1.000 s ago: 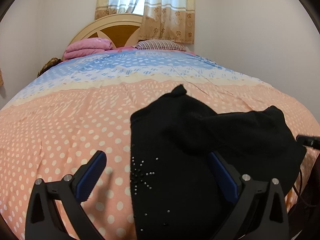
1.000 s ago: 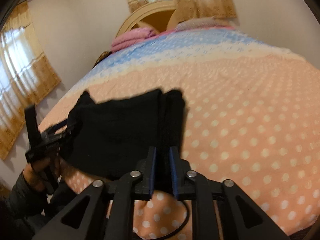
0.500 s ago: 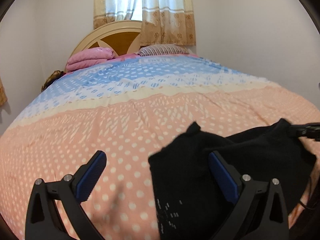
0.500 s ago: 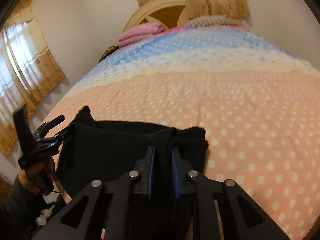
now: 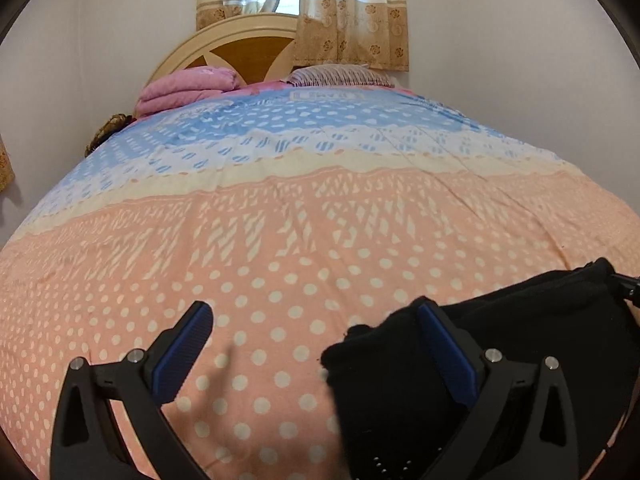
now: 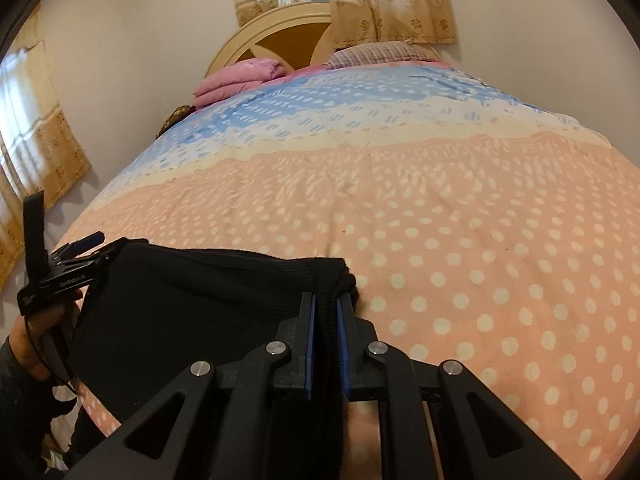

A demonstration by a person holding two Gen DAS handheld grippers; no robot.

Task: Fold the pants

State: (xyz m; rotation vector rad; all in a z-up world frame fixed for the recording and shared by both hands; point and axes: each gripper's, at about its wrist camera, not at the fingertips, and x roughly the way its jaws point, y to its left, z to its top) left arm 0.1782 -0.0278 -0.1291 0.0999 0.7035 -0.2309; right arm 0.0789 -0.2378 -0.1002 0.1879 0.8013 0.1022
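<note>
The black pants (image 5: pixel 500 356) lie folded near the bed's front edge, at the lower right of the left wrist view and lower left of the right wrist view (image 6: pixel 192 304). My left gripper (image 5: pixel 316 344) is open; its right finger (image 5: pixel 444 352) stands in front of the pants, its left finger over bare bedspread. My right gripper (image 6: pixel 326 320) is shut on the pants' right edge. The left gripper also shows in the right wrist view (image 6: pixel 68 268) at the pants' left corner; I cannot tell whether it touches the cloth.
The bedspread (image 5: pixel 280 220) is peach with white dots, blue further back. A folded pink blanket (image 5: pixel 184 88) and a striped pillow (image 5: pixel 336 76) lie by the wooden headboard (image 5: pixel 248 44). Curtains hang behind. Walls stand to both sides.
The pants have been drawn toward the front edge of the bed, with the right gripper holding them throughout. The left gripper has stayed open and now sees more bare bedspread.
</note>
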